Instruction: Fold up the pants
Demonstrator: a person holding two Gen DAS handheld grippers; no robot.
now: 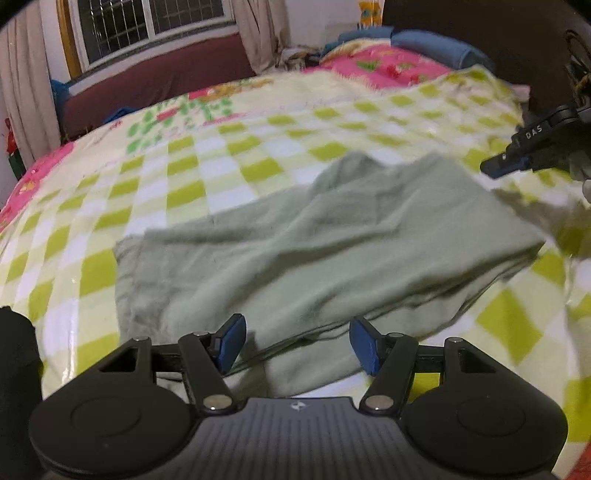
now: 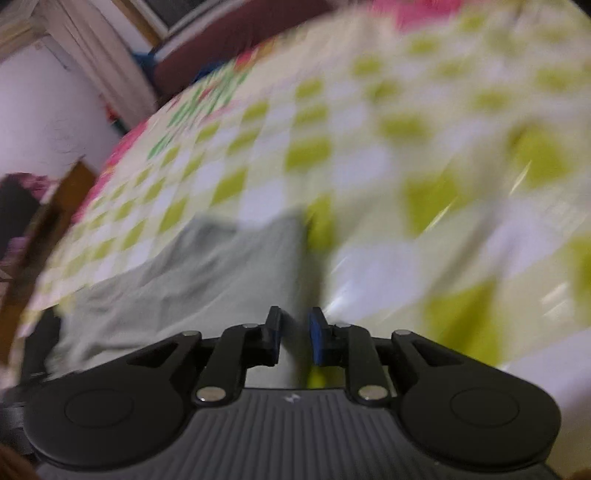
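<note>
Pants [image 1: 325, 240] lie folded on checked blanket [image 1: 166, 177]. Left gripper [image 1: 297, 345] gapes wide over near hem, nothing held. Right gripper [image 2: 294, 341] narrowly parted, empty, beside pants edge; view blurred.

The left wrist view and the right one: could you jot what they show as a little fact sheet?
garment: pale green cotton pants, folded in layers, lying on the bed
surface: green-and-white checked bedspread
left gripper: open, empty, over the pants' near edge
right gripper: narrow gap, nothing held; picture blurred
background: barred window, blue pillow
</note>
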